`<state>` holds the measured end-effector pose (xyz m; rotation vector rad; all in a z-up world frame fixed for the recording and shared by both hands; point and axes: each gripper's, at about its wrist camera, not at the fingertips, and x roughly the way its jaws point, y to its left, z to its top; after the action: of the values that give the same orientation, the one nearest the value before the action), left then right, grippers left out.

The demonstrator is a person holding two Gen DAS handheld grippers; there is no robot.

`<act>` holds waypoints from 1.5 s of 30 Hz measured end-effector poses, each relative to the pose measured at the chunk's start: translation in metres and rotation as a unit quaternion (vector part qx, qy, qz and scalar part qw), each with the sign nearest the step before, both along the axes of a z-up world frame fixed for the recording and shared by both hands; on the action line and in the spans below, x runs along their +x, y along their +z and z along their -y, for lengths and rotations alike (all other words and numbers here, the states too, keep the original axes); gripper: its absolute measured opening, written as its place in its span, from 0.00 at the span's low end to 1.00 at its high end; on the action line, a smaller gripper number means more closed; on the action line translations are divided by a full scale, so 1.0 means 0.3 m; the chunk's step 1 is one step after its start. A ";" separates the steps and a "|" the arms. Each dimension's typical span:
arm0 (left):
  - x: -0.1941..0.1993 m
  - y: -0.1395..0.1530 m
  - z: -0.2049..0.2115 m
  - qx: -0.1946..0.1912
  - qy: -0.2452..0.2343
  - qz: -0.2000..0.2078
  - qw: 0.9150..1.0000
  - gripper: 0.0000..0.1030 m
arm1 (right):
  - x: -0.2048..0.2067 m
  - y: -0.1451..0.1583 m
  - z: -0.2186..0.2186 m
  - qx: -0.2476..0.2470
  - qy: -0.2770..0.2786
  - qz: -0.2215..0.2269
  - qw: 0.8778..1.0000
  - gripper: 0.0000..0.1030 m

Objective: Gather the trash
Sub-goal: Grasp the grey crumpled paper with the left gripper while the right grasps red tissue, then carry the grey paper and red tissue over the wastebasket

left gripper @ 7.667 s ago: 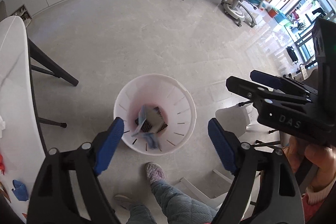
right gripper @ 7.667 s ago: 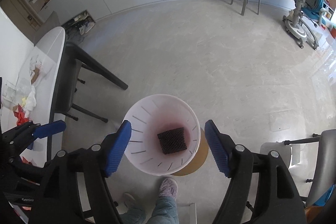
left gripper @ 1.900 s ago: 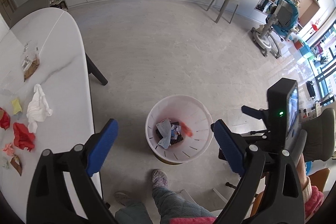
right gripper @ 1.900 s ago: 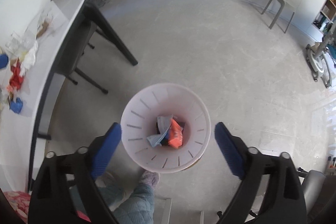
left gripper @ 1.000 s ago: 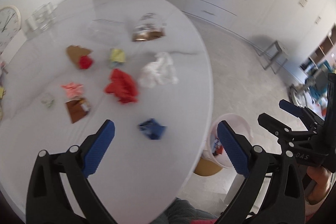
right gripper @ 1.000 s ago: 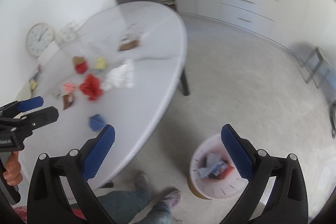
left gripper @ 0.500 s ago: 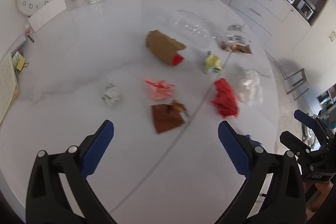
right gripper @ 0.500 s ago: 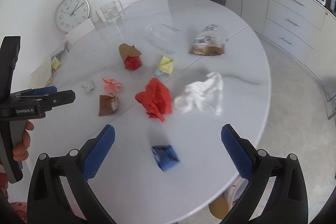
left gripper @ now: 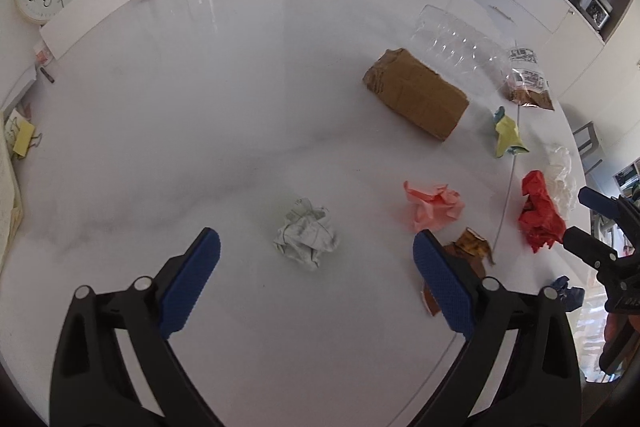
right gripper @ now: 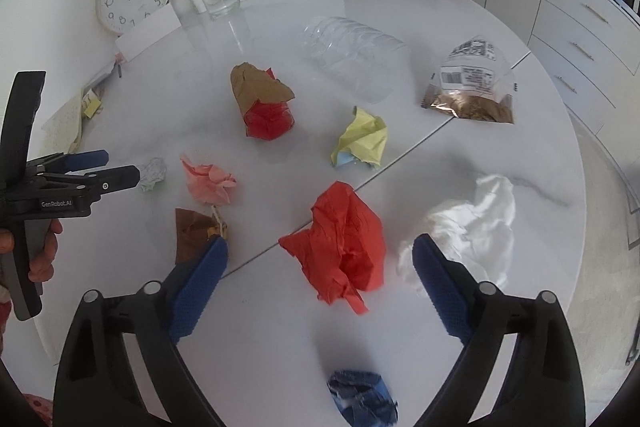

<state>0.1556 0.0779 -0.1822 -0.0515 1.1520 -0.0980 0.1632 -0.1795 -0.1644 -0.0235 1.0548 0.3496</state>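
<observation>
Reaching for the next two scraps on the tabletop

Lining up a fresh pick is the step in hand, judging by how both grippers hang over the white tabletop (left gripper: 240,87) with nothing between their fingers. The left gripper (left gripper: 316,259) is spread wide, its jaws having just been closing a little, and the grey-white paper ball (left gripper: 306,233) lies between and slightly ahead of its blue fingers (left gripper: 192,283), touched by neither. The right gripper (right gripper: 320,279) is likewise released and has just narrowed slightly; the crumpled red paper (right gripper: 344,247) sits between its fingers (right gripper: 438,289), apart from both. Next, each hand probably needs to drop until the pads flank its scrap, then clench. Pink paper (right gripper: 210,183), a yellow wad (right gripper: 362,139), white tissue (right gripper: 476,227) and a blue scrap (right gripper: 362,401) lie nearby, uncollected.
</observation>
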 end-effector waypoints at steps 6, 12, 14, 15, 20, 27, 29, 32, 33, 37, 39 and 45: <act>0.027 -0.056 0.029 0.002 -0.021 -0.006 1.000 0.71 | 0.028 -0.029 -0.011 -0.003 0.004 -0.011 1.000 0.83; 0.053 -0.106 0.041 0.020 -0.030 -0.023 0.999 0.32 | 0.036 -0.034 -0.002 -0.001 0.004 -0.016 1.000 0.83; 0.056 -0.104 0.039 0.027 -0.027 -0.022 0.999 0.31 | 0.039 -0.036 0.002 0.000 0.003 -0.018 1.000 0.83; 0.056 -0.102 0.034 0.028 -0.023 -0.024 0.999 0.31 | 0.042 -0.038 0.000 -0.001 0.005 -0.019 1.000 0.83; 0.041 -0.066 0.018 0.010 -0.008 -0.019 1.000 0.31 | 0.056 -0.061 -0.019 -0.014 0.018 -0.026 0.999 0.75; 0.004 0.019 0.031 -0.002 -0.007 -0.003 1.000 0.31 | 0.072 -0.086 -0.039 -0.026 0.022 -0.040 0.999 0.41; -0.004 0.046 0.045 -0.003 -0.011 0.000 1.000 0.31 | 0.072 -0.071 -0.039 -0.014 0.023 -0.040 0.999 0.39; -0.021 0.095 0.092 0.004 -0.027 0.007 1.000 0.31 | 0.065 -0.044 -0.027 0.008 0.019 -0.037 0.999 0.39; -0.031 0.108 0.109 0.005 -0.032 0.009 0.999 0.31 | 0.057 -0.029 -0.015 0.017 0.015 -0.034 0.999 0.39; -0.073 0.175 0.207 0.000 -0.064 0.020 0.998 0.31 | 0.008 0.043 0.052 0.045 -0.002 -0.021 0.999 0.39; -0.099 0.208 0.282 -0.003 -0.087 0.025 0.996 0.31 | -0.034 0.078 0.102 0.048 -0.011 -0.012 0.999 0.39; -0.175 0.270 0.553 -0.024 -0.165 0.030 0.985 0.31 | -0.217 0.161 0.338 0.045 -0.071 0.011 0.996 0.39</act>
<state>0.1030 -0.0880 -0.1012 0.0996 1.0890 -0.4197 0.0979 -0.2808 -0.1162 0.1278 1.0126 0.2676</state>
